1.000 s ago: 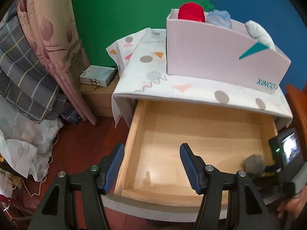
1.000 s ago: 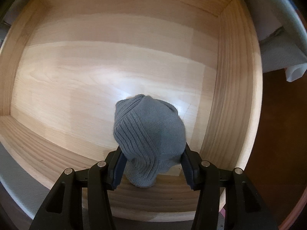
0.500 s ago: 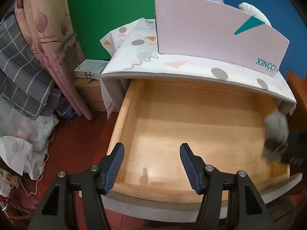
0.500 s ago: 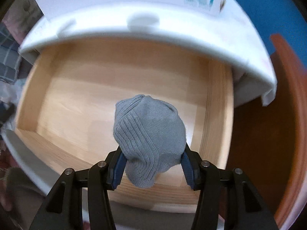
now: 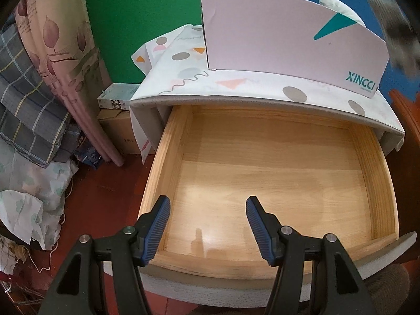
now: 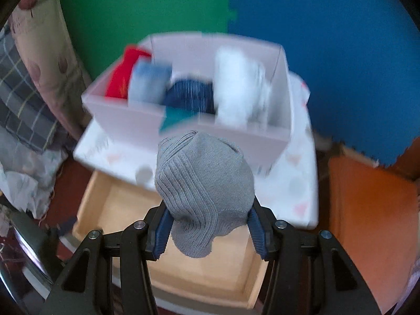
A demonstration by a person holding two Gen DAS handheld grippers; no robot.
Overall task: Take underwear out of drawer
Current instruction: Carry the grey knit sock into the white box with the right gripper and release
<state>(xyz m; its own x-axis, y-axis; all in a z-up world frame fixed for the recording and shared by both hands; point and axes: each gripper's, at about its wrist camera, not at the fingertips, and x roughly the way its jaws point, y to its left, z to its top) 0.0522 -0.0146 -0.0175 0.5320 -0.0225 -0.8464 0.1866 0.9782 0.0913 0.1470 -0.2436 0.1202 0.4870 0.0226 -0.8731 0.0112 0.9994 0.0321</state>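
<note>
On the box point(image 5: 288, 34) front, "XINCCI" is printed in teal. The right gripper point(image 6: 210, 232) fingers clamp the grey underwear point(image 6: 204, 186) above the drawer point(image 5: 275, 173). The left gripper point(image 5: 207, 225) fingers gape wide, holding nothing.

Black hand-held gripper point(image 5: 207, 225), blue ribbed pads point(image 5: 158, 227), silver screws

My left gripper point(image 5: 207, 210) hangs with its jaws spread wide and bare; my right gripper point(image 6: 210, 225) is clamped on a grey knit bundle point(image 6: 204, 183).
</note>
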